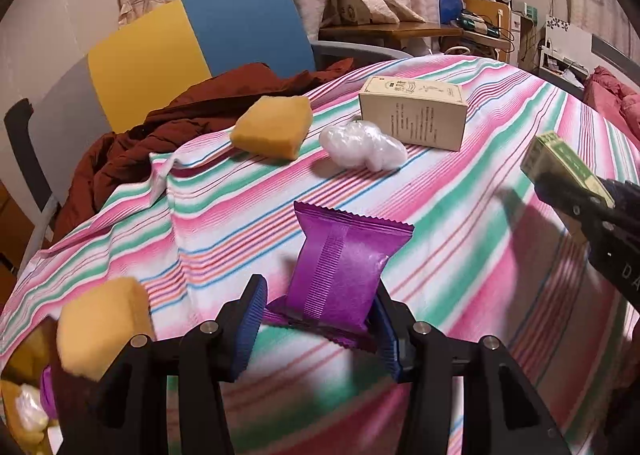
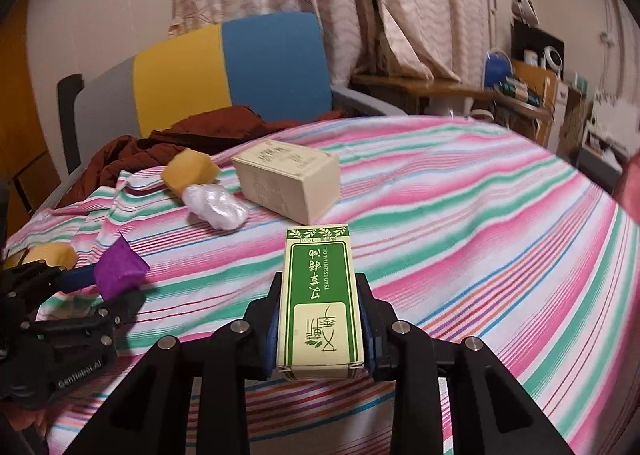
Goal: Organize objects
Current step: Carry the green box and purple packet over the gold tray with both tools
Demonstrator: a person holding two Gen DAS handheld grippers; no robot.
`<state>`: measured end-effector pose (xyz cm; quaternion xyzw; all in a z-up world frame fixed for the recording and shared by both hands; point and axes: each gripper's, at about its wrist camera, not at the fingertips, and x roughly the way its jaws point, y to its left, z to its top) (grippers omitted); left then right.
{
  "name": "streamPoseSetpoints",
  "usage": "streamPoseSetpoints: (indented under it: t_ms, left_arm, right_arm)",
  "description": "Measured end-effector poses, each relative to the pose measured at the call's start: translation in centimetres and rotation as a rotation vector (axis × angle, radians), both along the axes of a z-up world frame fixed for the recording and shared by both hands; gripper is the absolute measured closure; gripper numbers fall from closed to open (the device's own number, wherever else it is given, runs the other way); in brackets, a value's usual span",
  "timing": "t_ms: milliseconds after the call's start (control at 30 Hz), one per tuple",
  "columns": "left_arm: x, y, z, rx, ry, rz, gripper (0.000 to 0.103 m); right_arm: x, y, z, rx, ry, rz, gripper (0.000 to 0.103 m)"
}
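Observation:
A purple foil packet stands between the blue pads of my left gripper, which is shut on its lower part just above the striped cloth. The right wrist view shows that gripper at the left, with the packet sticking up from it. My right gripper is shut on a green and cream essential oil box, held lengthwise above the cloth. The left wrist view catches the box and the right gripper at its right edge.
On the cloth further back lie a yellow sponge, a crumpled white plastic wad and a cream carton. A second yellow sponge sits at the lower left. Beyond the table stands a chair with a brown jacket.

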<state>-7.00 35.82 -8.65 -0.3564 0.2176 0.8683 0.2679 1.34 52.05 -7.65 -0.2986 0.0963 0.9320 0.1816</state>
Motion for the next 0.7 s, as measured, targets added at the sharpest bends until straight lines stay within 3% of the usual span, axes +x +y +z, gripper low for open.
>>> streamPoseSetpoints:
  t_ms: [433,700]
  left_arm:
    - [1.9,-2.7,0.9,0.052,-0.013,0.045,0.052]
    - [4.4,-4.7,1.8,0.119,-0.098,0.042,0.052]
  right_arm:
    - [2.3,-3.4,0.5,-0.028,0.022,0.018,0.071]
    - [4.1,-5.0,0.8,-0.111,0.027,0.015,0.071]
